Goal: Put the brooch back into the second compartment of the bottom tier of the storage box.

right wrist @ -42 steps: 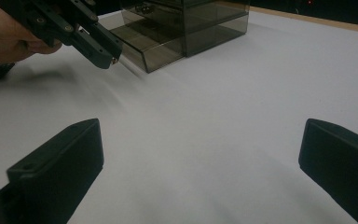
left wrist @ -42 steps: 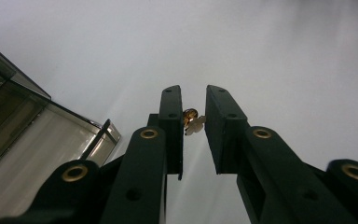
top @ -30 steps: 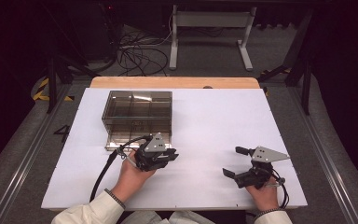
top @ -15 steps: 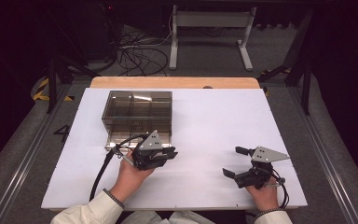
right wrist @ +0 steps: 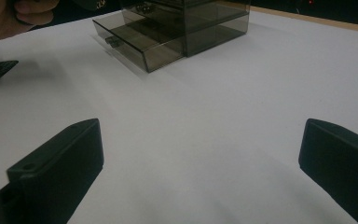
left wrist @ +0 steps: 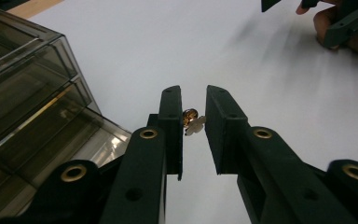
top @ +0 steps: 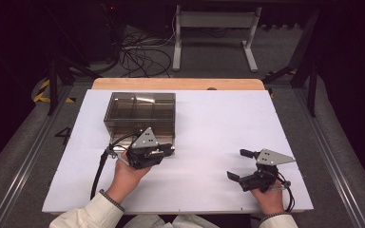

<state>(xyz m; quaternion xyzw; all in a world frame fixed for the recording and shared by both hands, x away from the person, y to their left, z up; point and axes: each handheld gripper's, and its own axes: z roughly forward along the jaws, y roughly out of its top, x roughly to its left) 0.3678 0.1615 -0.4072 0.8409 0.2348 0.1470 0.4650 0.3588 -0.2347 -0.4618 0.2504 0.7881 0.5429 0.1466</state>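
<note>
My left gripper (left wrist: 191, 93) is shut on a small brass-coloured metal piece (left wrist: 193, 123), pinched between its two black pads above the white sheet. In the high view this left gripper (top: 167, 152) hovers at the front edge of a smoky see-through drawer box (top: 140, 111), whose bottom drawer (right wrist: 140, 49) is pulled out. The same box (left wrist: 23, 93) lies at the left of the left gripper view. My right gripper (top: 237, 165) rests low over the sheet at the front right. Its jaws stand wide apart with nothing between them (right wrist: 200, 135).
A white sheet (top: 209, 128) covers the table, with a wooden edge (top: 180, 84) at the back. The left gripper's black cable (top: 99, 168) trails to the front left. Beyond the table lie floor cables and a metal stand (top: 214, 28).
The left gripper has shifted slightly left and towards the box, still shut on the small piece. The right gripper has stayed where it was.
</note>
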